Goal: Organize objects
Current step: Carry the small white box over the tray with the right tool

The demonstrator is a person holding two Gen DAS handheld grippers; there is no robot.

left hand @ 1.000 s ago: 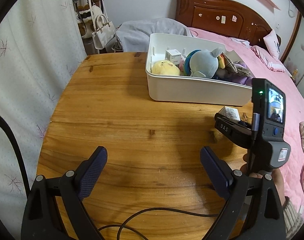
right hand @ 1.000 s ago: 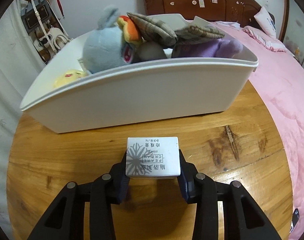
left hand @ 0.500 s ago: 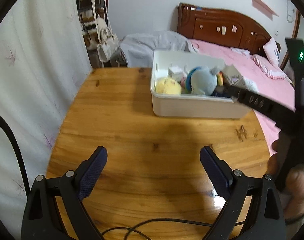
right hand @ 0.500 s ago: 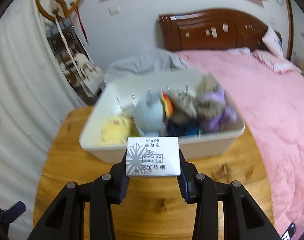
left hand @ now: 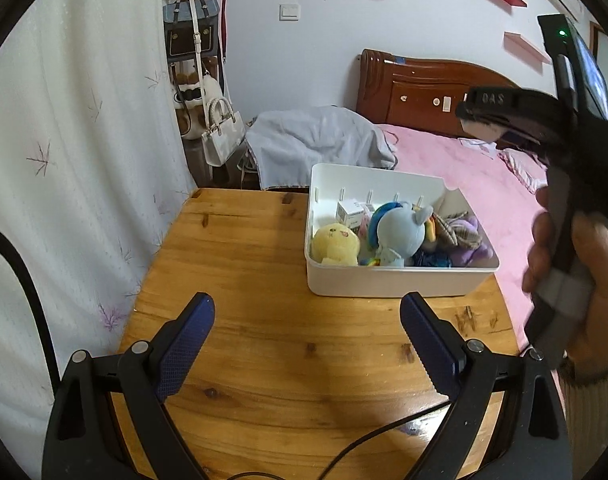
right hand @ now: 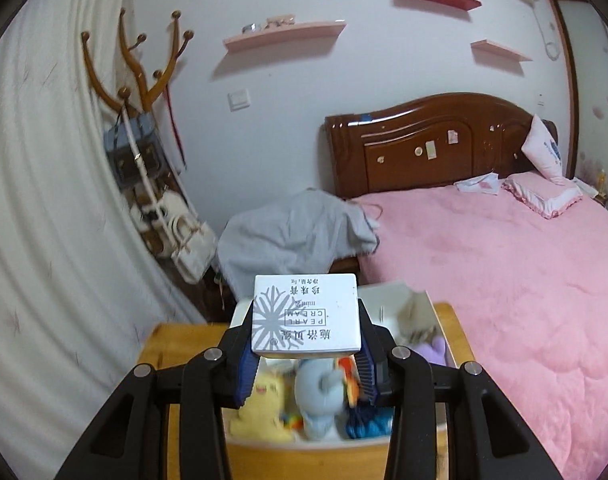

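Gripping the white cream box point(right hand: 306, 313) between my right gripper point(right hand: 306, 364) fingers, I hold it above the white bin point(left hand: 392, 282) of plush toys point(left hand: 400, 236), while my left gripper point(left hand: 306, 332) hangs spread wide and empty over the wooden table point(left hand: 287, 364).

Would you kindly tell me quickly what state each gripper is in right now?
Left gripper: open, holding nothing, above the wooden table.
Right gripper: closed on the pearl cream box, above the white bin.

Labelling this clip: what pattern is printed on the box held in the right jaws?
A grey snowflake on the white box, clearest in the right wrist view.
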